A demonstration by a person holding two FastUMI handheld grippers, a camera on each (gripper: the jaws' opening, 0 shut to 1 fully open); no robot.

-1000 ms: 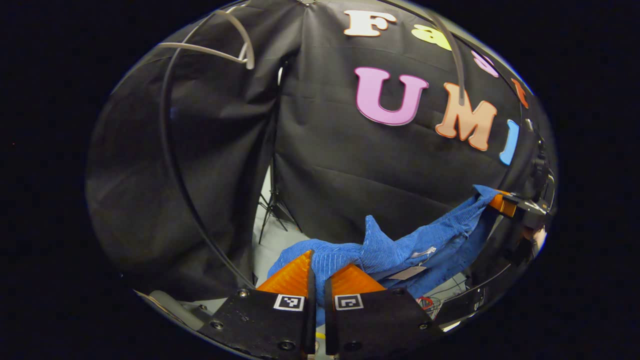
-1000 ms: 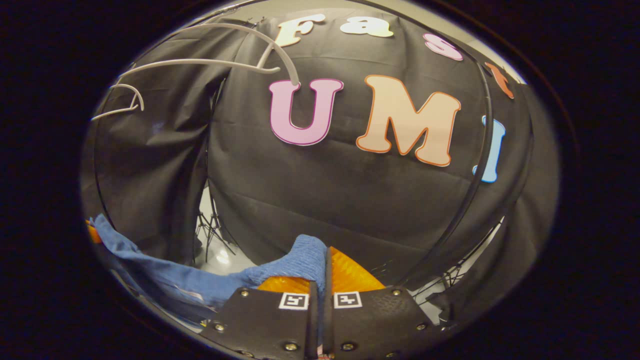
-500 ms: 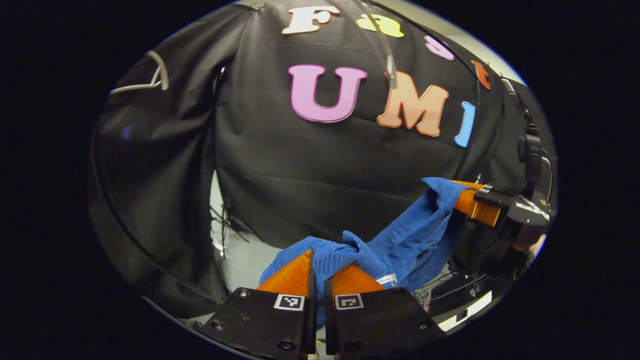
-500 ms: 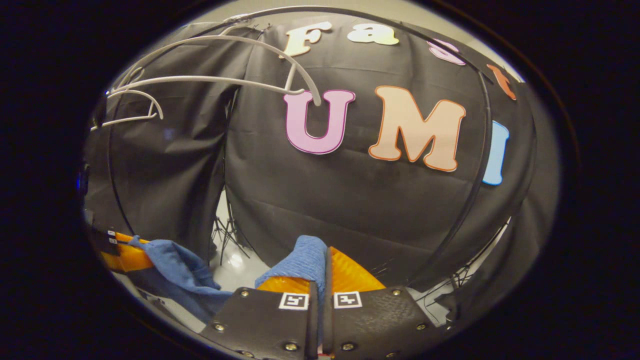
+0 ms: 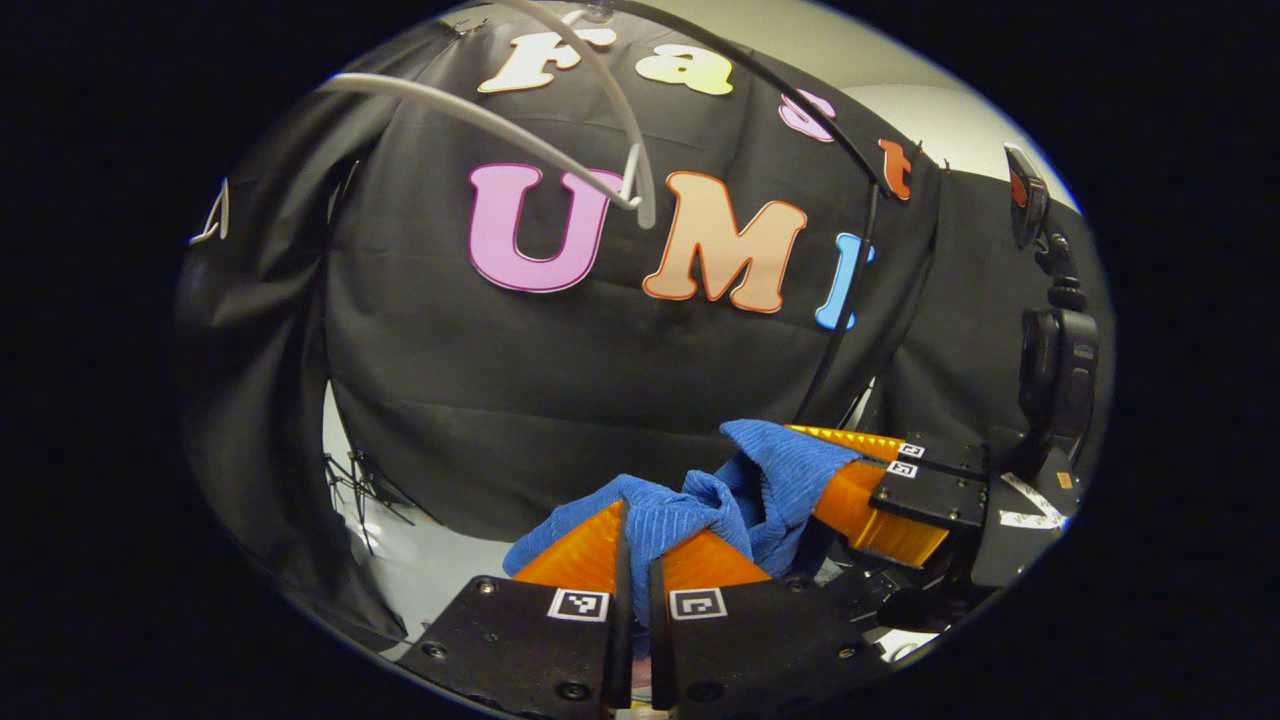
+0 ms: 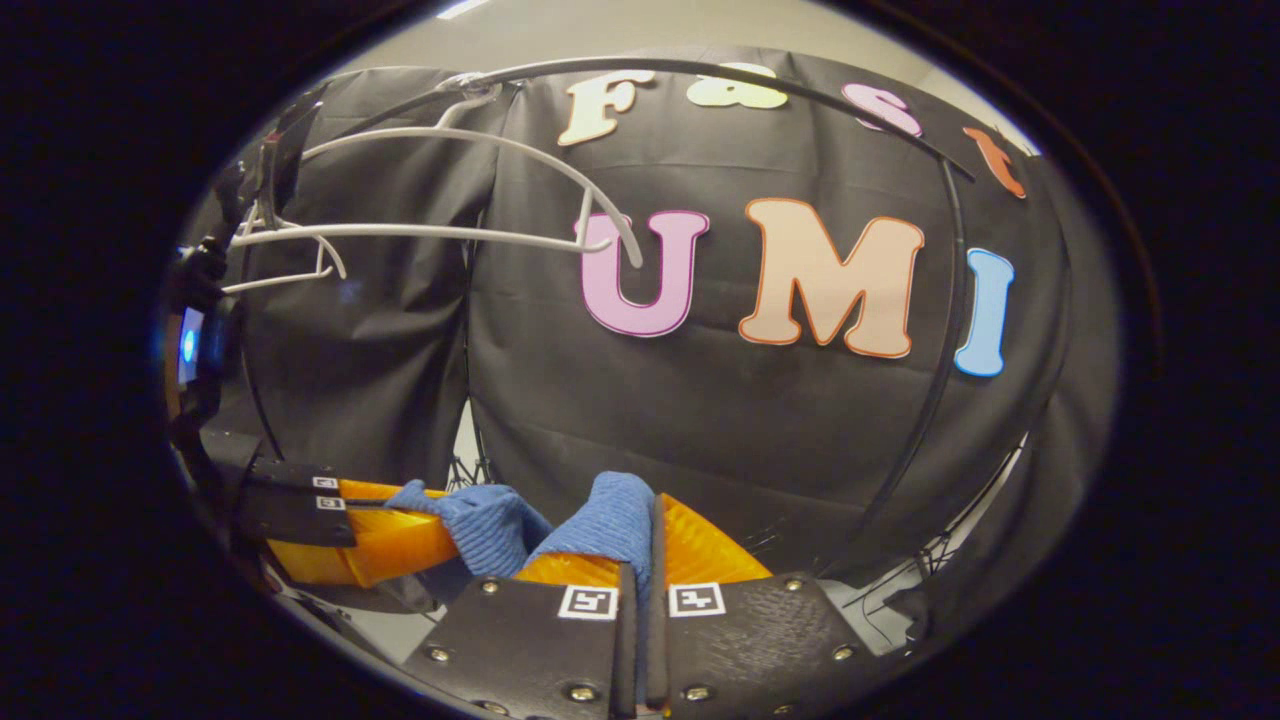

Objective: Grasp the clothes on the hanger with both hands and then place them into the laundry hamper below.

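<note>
A blue ribbed garment (image 5: 740, 495) is bunched between both grippers. My left gripper (image 5: 637, 520) is shut on one end of it at the bottom of the left gripper view. The right gripper (image 5: 815, 445) shows just to its right there, clamped on the other end. In the right gripper view my right gripper (image 6: 650, 515) is shut on the blue cloth (image 6: 610, 515), and the left gripper (image 6: 420, 495) sits close at lower left holding its own bunch (image 6: 485, 520). A bare white hanger (image 6: 450, 235) hangs up and to the left. The hamper is out of sight.
A black rail (image 6: 720, 75) arcs overhead with a dark upright pole (image 6: 945, 330) at right. A second white hanger (image 6: 290, 275) hangs at far left. A tripod's legs (image 5: 355, 490) stand on the pale floor behind a gap in the cloth wall.
The two grippers have come much closer together, so the stretched blue garment is now bunched up between them. Both stay shut on it. The hanger stays bare above.
</note>
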